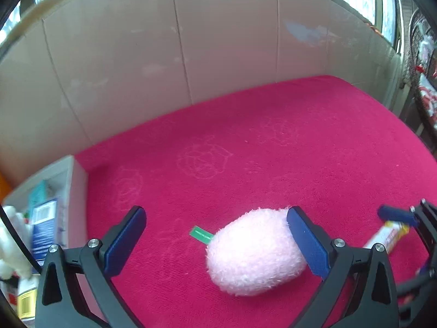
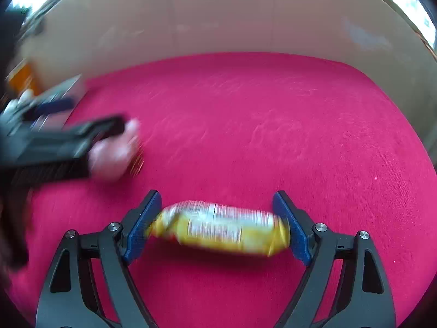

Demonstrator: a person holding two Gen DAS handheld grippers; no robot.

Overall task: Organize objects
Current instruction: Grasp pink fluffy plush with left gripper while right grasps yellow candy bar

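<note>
A pink fluffy egg-shaped plush with a green tag lies on the red cloth. My left gripper is open around it: the right pad rests against the plush and the left pad stands well apart. In the right wrist view this gripper and the plush are blurred at the left. My right gripper is shut on a yellow snack packet, held lengthwise with a pad at each end. From the left wrist view the packet shows at the far right.
A white bin at the cloth's left edge holds blue boxes and a bottle. A cardboard wall stands behind the cloth, with windows above it. Clutter sits past the right edge. An orange thing is at the far left.
</note>
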